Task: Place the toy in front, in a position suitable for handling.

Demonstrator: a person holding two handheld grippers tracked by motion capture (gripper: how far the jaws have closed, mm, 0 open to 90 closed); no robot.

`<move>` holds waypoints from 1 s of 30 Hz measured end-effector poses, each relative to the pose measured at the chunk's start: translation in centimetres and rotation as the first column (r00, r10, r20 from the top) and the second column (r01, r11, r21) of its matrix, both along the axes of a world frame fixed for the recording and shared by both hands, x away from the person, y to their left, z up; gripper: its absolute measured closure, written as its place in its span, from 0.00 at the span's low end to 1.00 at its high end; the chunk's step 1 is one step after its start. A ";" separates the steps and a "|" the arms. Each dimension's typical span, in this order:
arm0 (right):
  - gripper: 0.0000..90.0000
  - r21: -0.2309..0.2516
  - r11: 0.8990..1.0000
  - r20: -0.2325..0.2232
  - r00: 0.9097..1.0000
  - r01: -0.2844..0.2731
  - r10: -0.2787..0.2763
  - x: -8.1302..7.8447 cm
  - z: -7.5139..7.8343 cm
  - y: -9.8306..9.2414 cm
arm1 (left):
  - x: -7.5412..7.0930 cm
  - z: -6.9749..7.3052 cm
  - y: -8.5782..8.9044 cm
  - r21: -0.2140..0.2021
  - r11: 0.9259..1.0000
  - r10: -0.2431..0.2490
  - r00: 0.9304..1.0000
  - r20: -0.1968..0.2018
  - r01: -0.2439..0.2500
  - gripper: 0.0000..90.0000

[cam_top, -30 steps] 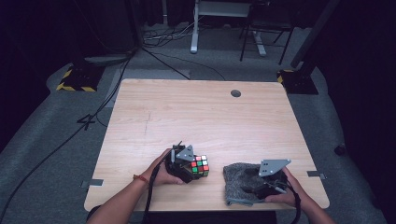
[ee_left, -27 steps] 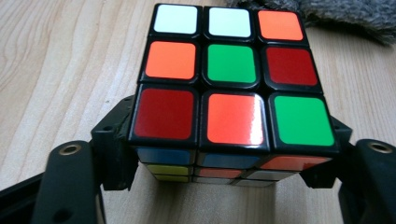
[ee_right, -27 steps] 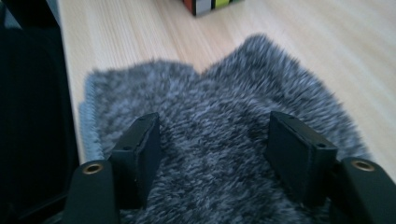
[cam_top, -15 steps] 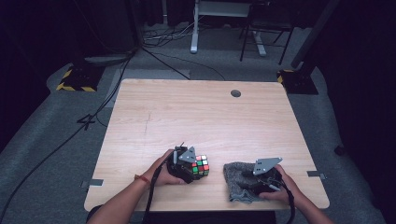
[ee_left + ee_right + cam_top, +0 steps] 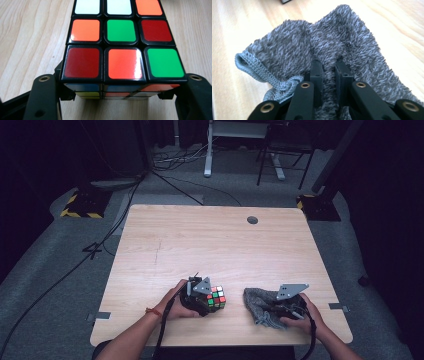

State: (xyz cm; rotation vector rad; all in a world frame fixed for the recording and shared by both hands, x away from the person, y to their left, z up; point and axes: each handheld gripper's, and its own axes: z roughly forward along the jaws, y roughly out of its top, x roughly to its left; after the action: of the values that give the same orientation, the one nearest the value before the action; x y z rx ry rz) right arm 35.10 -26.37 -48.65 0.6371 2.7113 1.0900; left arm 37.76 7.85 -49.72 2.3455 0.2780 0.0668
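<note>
Here the left gripper (image 5: 204, 296) is clamped on the puzzle cube (image 5: 216, 296), a black jaw pressed to each side of it after just closing; in the left gripper view the cube (image 5: 121, 47) sits on the counter (image 5: 27, 37) with red, orange and green squares on top. Near the counter's near edge, right of the cube, the right gripper (image 5: 276, 309) has just pinched a fold of the grey cloth (image 5: 332, 47), which lies bunched on the wood (image 5: 210, 245).
</note>
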 end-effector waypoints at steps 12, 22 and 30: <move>0.90 0.046 0.998 0.044 0.998 0.051 -0.053 2.2 1.1 -0.8 | 0.7 2.3 0.0 -0.005 0.999 0.040 0.999 0.035 -0.040 0.38; 0.90 0.122 0.992 0.135 0.991 0.009 -0.026 3.3 5.3 0.5 | 1.2 3.7 -1.7 -0.008 1.000 0.001 0.996 0.089 0.000 0.38; 0.90 0.168 0.986 0.174 0.985 -0.013 -0.017 4.2 7.6 1.8 | 1.4 4.7 -2.9 -0.012 1.000 0.003 0.994 0.106 -0.002 0.38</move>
State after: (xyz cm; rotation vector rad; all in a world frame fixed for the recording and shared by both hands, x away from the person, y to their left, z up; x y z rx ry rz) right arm 39.31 -24.61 -41.08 0.5387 2.4883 1.3195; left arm 39.19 5.00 -45.00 2.3208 0.2286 0.1900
